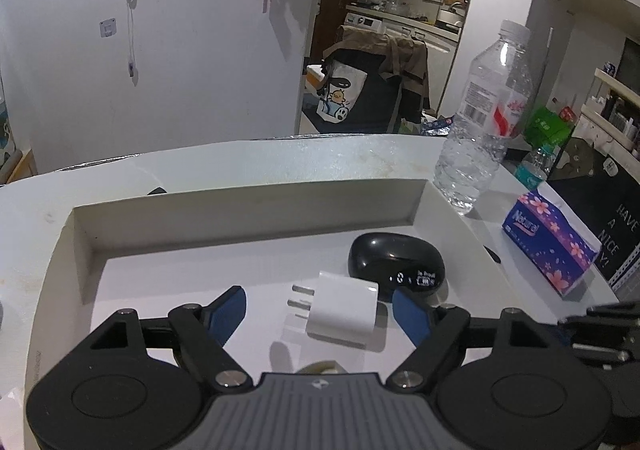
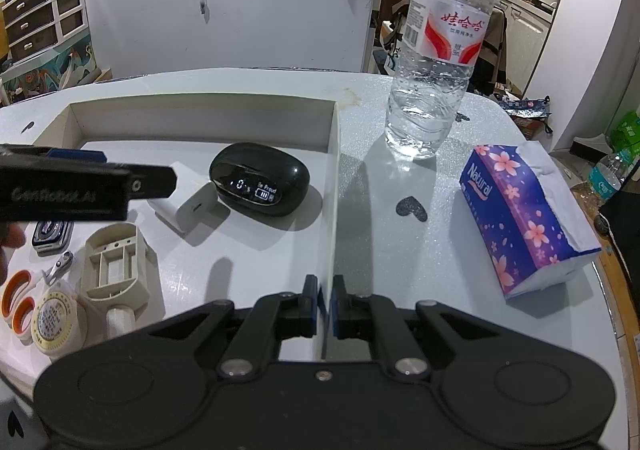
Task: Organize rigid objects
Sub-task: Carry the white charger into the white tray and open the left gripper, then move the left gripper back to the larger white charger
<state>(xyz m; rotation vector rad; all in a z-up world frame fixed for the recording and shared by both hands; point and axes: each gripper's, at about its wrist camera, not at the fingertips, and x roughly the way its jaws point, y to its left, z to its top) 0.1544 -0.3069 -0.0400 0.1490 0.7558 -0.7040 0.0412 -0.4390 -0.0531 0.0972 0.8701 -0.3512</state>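
Charger plug [image 1: 346, 308], white with two flat prongs, lies on the floor of the white tray [image 1: 256, 206], between the spread fingers of the left gripper [image 1: 320, 310]; the blue pads stand clear of both its sides and grip nothing. Just ahead and to the right, the black earbud case [image 1: 394, 266] rests close against the plug.

The step in hand appears to be setting the plug down. Draw the open jaws straight back and upward, so that neither pad drags the plug or nudges the case.

Right gripper [image 2: 326, 302] is closed on the tray's side wall and steadies it.

Outside the tray, on the pale table [image 2: 400, 234], stand a water bottle [image 2: 438, 50] and a tissue pack [image 2: 524, 218]. Beyond is a white wall and a doorway to a kitchen.
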